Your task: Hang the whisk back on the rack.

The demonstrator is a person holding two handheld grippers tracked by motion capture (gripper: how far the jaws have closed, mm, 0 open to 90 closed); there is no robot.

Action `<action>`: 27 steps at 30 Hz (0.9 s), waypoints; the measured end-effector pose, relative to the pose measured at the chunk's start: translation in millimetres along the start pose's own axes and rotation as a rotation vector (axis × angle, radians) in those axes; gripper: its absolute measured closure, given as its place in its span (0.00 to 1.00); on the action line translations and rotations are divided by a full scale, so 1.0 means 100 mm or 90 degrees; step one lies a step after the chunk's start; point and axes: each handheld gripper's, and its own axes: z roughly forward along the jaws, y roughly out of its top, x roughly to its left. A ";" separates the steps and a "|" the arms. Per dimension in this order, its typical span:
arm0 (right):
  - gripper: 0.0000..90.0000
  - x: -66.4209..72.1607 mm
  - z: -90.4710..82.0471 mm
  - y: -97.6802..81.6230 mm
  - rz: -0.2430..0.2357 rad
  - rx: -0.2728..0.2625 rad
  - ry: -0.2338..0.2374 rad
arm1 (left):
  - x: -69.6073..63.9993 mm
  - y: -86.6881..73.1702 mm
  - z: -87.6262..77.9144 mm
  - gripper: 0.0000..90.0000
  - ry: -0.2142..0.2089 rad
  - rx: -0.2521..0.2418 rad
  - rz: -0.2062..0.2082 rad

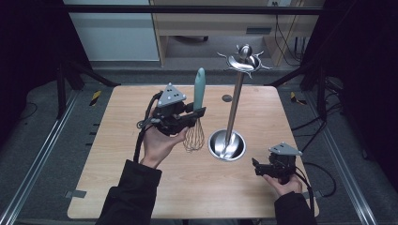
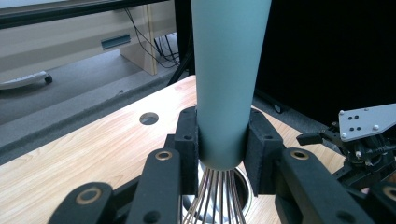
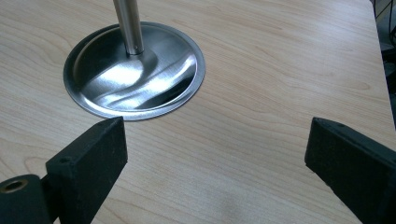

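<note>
A whisk with a pale teal handle and wire loops stands upright above the table, left of the steel stand. My left gripper is shut on the lower end of that teal handle, one black pad pressed on each side, wires hanging below. The steel utensil stand has a round dished base, a tall pole and hooked arms on top. My right gripper rests low near the table's front right, jaws wide apart with nothing between them, facing the stand's base.
The wooden table has a small round hole near its far edge. Dark frame rails and cables run along both sides. A desk and floor lie beyond the far edge. The right gripper's grey plate shows in the left gripper view.
</note>
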 end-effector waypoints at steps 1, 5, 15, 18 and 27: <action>0.07 0.00 0.00 0.00 0.000 0.000 0.000 | 0.00 0.01 0.01 0.77 0.000 0.000 0.001; 0.07 0.00 0.00 0.00 -0.001 0.000 0.001 | -0.03 0.04 0.04 0.77 -0.001 0.001 0.003; 0.07 0.00 0.00 0.00 0.001 0.000 0.002 | -0.08 0.10 0.13 0.77 -0.003 0.016 0.000; 0.07 0.00 0.00 0.00 0.001 0.000 0.003 | -0.08 0.12 0.15 0.77 -0.002 0.019 0.000; 0.07 0.00 0.00 0.00 0.001 0.001 0.002 | -0.08 0.16 0.23 0.77 -0.001 0.029 0.001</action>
